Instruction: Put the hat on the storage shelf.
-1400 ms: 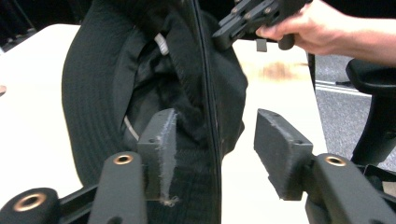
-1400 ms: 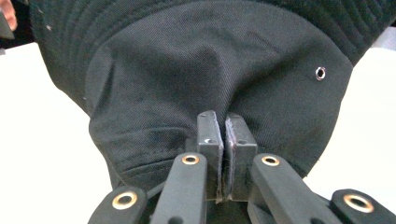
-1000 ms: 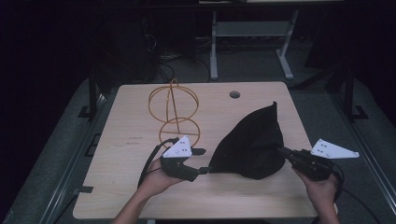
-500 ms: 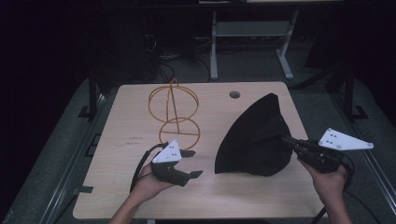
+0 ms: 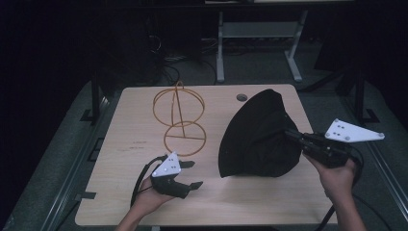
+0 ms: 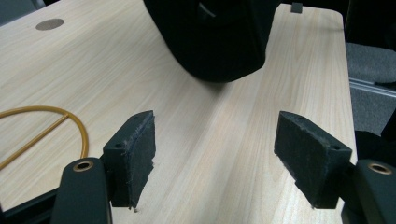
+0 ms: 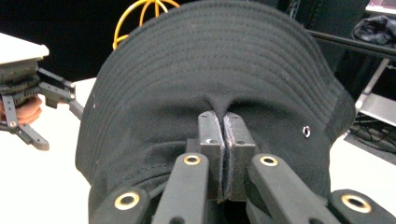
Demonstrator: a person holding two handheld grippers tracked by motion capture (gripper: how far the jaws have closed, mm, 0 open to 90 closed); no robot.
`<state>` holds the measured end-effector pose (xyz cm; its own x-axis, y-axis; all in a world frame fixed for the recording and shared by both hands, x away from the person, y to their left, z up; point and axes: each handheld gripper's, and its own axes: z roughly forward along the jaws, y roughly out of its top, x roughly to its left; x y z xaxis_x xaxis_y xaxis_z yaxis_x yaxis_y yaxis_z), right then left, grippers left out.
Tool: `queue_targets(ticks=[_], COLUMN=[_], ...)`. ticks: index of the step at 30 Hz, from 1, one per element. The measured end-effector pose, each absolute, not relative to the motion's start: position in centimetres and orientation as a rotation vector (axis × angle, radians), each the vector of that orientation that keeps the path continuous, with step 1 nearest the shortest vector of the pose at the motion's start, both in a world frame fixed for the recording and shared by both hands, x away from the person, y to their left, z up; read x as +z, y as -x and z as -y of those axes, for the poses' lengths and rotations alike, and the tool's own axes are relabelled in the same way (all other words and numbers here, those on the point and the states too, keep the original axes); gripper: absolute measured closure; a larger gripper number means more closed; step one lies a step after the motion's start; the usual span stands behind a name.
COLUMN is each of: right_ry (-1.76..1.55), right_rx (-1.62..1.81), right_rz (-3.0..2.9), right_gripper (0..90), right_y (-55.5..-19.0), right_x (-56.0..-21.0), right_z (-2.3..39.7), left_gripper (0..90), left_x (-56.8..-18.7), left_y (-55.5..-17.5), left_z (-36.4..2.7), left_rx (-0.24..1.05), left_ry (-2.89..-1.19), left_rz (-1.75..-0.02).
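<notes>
A black bucket hat [image 5: 255,134] hangs tilted over the right half of the wooden table [image 5: 130,139], its lower edge near the tabletop. My right gripper [image 5: 290,134] is shut on a pinch of the hat's fabric [image 7: 210,60] at its right side; the closed pads [image 7: 212,128] bite into the cloth. My left gripper [image 5: 193,174] sits low near the front edge, left of the hat and apart from it. Its jaws have just been opening, and only bare wood lies between the pads [image 6: 135,154]. The hat [image 6: 210,37] lies ahead of it.
An orange wire stand [image 5: 179,115] made of rings rises at the table's middle left, its base ring [image 6: 46,126] beside my left gripper. A round cable hole [image 5: 241,97] sits near the far edge. Dark floor and a grey metal frame [image 5: 260,33] lie beyond.
My left gripper came off the hat's left edge, opened wider and drew back left toward the front. My right gripper rose, lifting the hat with it.
</notes>
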<state>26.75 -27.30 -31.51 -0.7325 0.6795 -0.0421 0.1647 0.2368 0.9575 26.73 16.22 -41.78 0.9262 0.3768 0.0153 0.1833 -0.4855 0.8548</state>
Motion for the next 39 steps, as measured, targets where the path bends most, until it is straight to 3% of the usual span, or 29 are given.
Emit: queue_targets(ticks=[23, 39], right_ry=[-0.702, -0.664], right_rx=[1.549, 1.521], right_rz=[-2.089, -2.143], right_gripper=[87.3, 87.3], right_y=[-29.7, -32.7], right_x=[-24.8, -22.2], right_z=[24.5, 21.0], left_gripper=[28.3, 26.6], left_x=[-42.5, -42.9], left_y=[-26.6, -26.3], left_z=[-16.4, -15.9], left_rx=[0.212, 0.215], left_ry=[-2.069, -2.109], left_rz=[-0.420, -0.396])
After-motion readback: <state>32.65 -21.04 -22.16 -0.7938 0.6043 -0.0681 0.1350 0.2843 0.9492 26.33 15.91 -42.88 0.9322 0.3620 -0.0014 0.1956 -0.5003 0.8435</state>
